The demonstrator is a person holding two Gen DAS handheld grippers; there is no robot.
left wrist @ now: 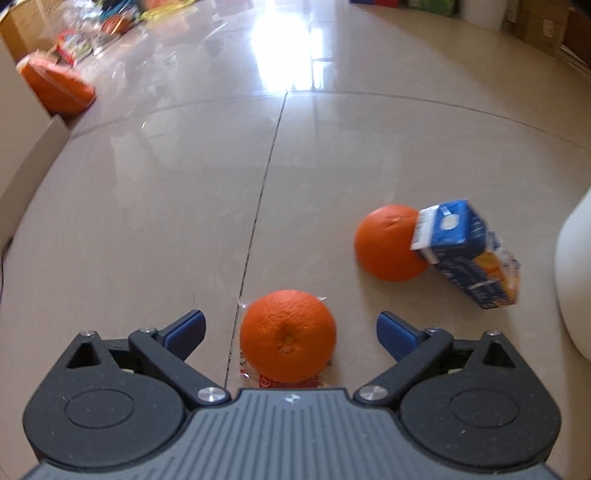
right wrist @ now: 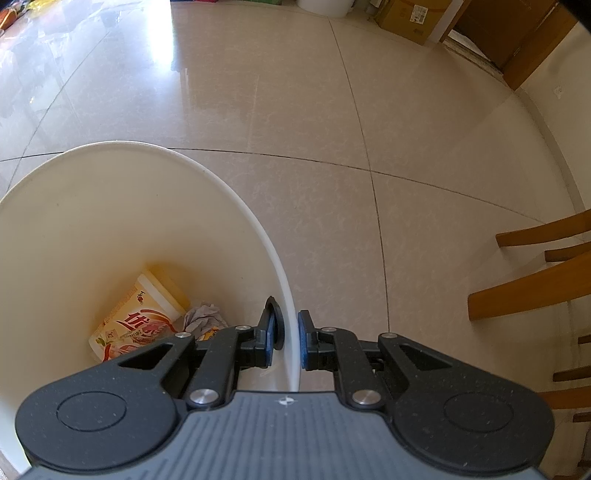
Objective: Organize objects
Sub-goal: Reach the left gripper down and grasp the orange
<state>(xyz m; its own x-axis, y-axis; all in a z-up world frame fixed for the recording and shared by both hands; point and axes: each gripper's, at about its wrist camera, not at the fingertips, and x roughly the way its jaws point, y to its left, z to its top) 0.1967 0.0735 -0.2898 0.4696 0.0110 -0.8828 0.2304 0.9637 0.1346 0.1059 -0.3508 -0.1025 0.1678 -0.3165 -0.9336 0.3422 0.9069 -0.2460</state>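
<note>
In the left wrist view an orange lies on a clear wrapper on the tiled floor, between the wide-open fingers of my left gripper, which does not touch it. A second orange lies farther right, touching a blue juice carton that lies tilted against it. In the right wrist view my right gripper is shut on the rim of a white bucket. Inside the bucket lie a yellow instant-noodle cup and crumpled paper.
The white bucket's side shows at the right edge of the left view. A cardboard box and orange bag stand at the left, with clutter beyond. Wooden chair legs stand right of the bucket. Cardboard boxes line the far wall.
</note>
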